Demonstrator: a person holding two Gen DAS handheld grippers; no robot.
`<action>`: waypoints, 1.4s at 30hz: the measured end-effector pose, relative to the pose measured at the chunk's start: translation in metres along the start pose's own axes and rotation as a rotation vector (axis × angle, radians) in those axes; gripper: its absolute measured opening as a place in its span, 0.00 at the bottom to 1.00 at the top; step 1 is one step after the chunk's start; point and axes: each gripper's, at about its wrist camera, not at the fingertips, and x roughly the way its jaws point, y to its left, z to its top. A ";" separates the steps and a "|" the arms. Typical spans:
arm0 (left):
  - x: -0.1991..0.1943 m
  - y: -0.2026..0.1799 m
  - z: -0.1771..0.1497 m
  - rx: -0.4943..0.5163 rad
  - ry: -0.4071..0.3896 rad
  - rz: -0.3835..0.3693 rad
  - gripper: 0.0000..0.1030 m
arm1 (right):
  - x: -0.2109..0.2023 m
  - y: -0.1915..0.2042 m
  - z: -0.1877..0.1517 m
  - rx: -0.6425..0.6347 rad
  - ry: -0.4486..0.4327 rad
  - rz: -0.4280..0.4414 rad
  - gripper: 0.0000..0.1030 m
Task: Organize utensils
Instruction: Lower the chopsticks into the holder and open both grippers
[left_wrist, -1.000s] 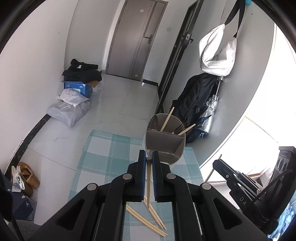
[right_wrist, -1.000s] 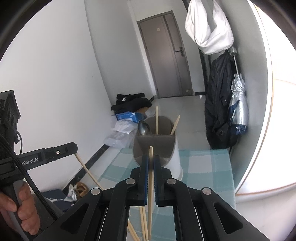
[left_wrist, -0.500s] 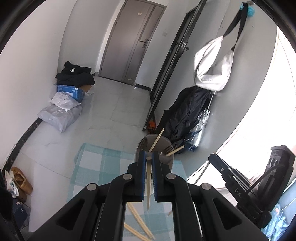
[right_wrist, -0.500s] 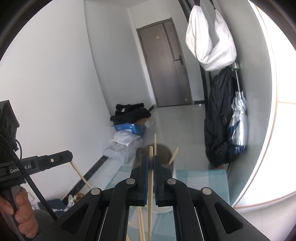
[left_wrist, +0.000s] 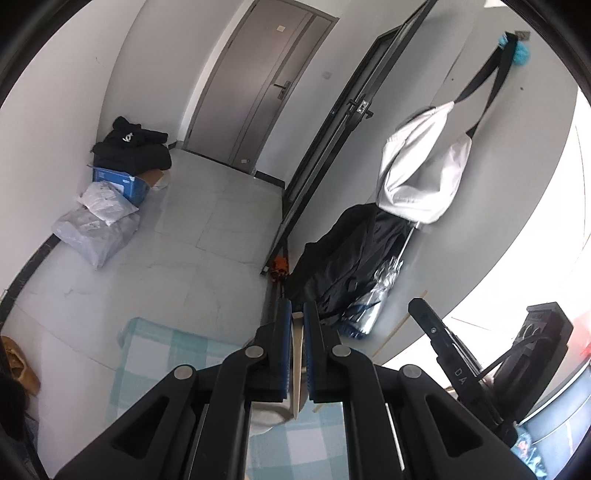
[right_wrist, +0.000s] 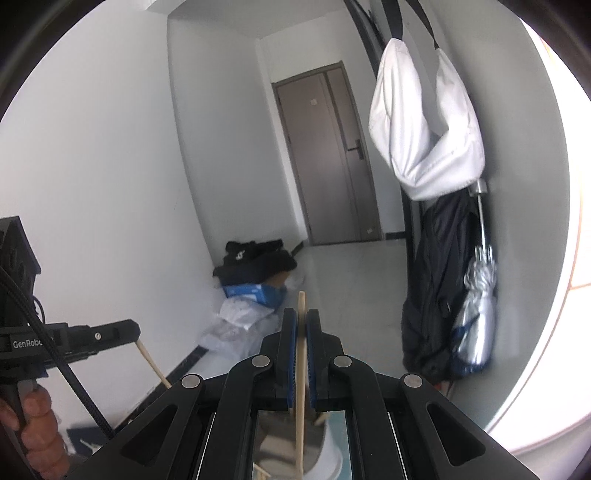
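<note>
Now both my hands have lifted well clear of the checked bench (left_wrist: 155, 354): my left gripper (left_wrist: 297, 325) is clamped on one chopstick (left_wrist: 296, 365), my right gripper (right_wrist: 301, 325) on another chopstick (right_wrist: 301, 387). A second ago the utensil holder (right_wrist: 328, 454) stood ahead of the fingers; now it sits low beneath them. I judge both sticks ready to drop in.
</note>
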 end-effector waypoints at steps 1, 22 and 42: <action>0.003 0.001 0.004 -0.002 -0.002 0.002 0.03 | 0.004 -0.002 0.004 0.005 -0.006 -0.001 0.04; 0.051 0.005 0.027 0.158 0.002 0.092 0.03 | 0.079 -0.014 0.002 0.027 -0.025 0.013 0.04; 0.090 0.000 -0.012 0.248 0.204 0.095 0.03 | 0.093 -0.002 -0.052 -0.047 0.147 0.093 0.04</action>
